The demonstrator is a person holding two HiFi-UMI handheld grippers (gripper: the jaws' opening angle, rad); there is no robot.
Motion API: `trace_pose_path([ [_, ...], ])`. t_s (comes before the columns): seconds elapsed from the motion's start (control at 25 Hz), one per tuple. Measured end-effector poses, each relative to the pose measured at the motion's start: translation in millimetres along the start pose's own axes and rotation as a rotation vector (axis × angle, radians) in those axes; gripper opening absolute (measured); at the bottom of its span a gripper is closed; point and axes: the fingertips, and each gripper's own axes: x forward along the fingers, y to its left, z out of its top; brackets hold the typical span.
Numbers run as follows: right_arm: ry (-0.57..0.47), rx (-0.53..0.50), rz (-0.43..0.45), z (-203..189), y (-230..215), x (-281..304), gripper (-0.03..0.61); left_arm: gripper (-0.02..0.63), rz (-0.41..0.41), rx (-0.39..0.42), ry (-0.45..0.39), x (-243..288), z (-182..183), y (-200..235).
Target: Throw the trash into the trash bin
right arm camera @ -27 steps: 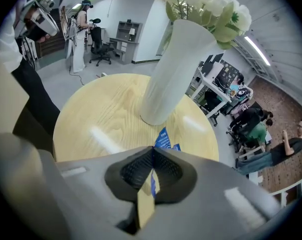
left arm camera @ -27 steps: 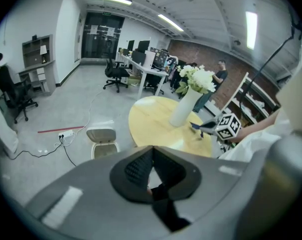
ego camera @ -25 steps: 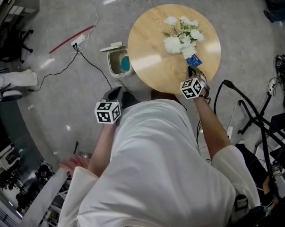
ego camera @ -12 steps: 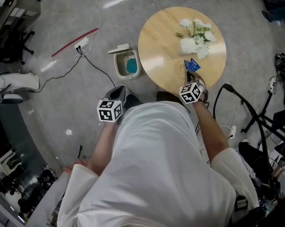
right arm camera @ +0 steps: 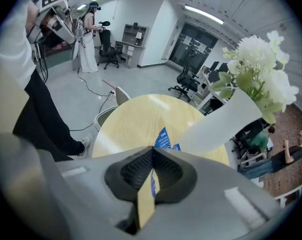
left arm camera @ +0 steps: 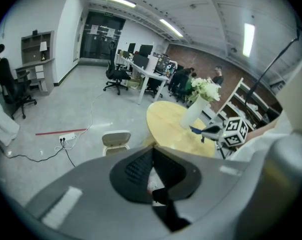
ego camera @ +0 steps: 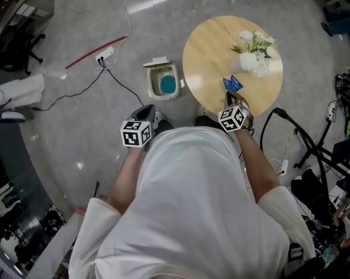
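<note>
Right gripper view: wrapper (right arm camera: 163,138) half-hidden.

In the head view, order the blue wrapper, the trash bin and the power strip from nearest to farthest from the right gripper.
1. Blue wrapper, held in the right gripper.
2. Trash bin, on the floor left of the table.
3. Power strip, farther left on the floor.

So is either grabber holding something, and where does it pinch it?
The right gripper pinches a blue wrapper near its middle; the left gripper holds nothing.
</note>
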Motion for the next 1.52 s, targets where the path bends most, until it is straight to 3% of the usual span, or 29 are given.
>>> trace_pose_path([
  [0.28,-0.021,-0.044,0.024,32.4,26.0,1.1,0.002,0.005,0.024,-0.005,-0.019,-17.8,-7.8,28.0],
  [1.52,-0.181,-0.303,0.234,168.7,149.0,12.1,0.002,0.005,0.155,-0.205,-0.091,-96.6,-61.5,125.0],
])
